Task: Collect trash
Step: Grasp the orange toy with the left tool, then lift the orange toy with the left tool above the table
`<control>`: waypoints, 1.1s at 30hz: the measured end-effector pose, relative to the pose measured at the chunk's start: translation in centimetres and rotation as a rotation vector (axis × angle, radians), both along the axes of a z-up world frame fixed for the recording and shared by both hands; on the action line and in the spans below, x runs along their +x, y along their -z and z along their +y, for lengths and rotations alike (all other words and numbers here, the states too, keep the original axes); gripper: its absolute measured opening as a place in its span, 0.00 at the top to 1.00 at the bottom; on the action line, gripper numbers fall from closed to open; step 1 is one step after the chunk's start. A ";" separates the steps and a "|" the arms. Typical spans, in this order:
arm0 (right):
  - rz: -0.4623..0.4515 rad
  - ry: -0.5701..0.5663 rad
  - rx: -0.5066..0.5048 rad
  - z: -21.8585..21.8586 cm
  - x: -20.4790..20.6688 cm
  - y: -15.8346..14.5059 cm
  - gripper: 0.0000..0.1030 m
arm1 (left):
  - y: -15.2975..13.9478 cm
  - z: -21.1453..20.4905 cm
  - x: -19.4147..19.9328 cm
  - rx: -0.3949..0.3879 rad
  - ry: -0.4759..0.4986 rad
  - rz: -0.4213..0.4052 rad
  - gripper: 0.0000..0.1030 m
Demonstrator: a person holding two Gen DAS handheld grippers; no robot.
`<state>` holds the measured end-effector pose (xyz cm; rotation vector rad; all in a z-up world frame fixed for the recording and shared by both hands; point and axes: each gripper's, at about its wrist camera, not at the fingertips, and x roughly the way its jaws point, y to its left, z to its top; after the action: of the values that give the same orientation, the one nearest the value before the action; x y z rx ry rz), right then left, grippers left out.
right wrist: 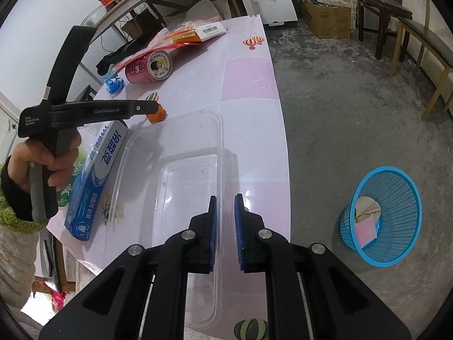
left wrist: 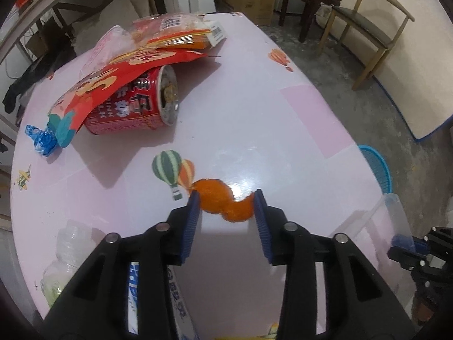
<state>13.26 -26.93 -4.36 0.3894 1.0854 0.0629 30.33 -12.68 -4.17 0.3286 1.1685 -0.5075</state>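
An orange peel (left wrist: 223, 199) lies on the pink table (left wrist: 254, 119); it also shows in the right wrist view (right wrist: 156, 114). My left gripper (left wrist: 226, 198) is open, its blue pads on either side of the peel, not closed on it. My right gripper (right wrist: 225, 201) is shut on the rim of a clear plastic tray (right wrist: 181, 170) near the table's front edge. A red can (left wrist: 133, 104) lies on its side under red snack wrappers (left wrist: 113, 76). A blue crumpled wrapper (left wrist: 42, 138) lies at the left.
A blue mesh bin (right wrist: 388, 215) with paper in it stands on the floor right of the table. A blue toothpaste box (right wrist: 96, 181) lies beside the tray. A clear plastic bottle (left wrist: 68, 255) lies at the near left. Chairs (left wrist: 376, 28) stand at the far right.
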 end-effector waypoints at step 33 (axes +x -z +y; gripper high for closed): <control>0.040 0.012 0.063 -0.9 0.4 0.9 0.82 | -3.1 2.1 -3.0 -0.085 -0.067 -0.093 0.89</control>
<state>13.62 -27.79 -5.22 0.4552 1.1229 0.0793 27.35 -10.59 -1.08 0.2369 1.0612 -0.4769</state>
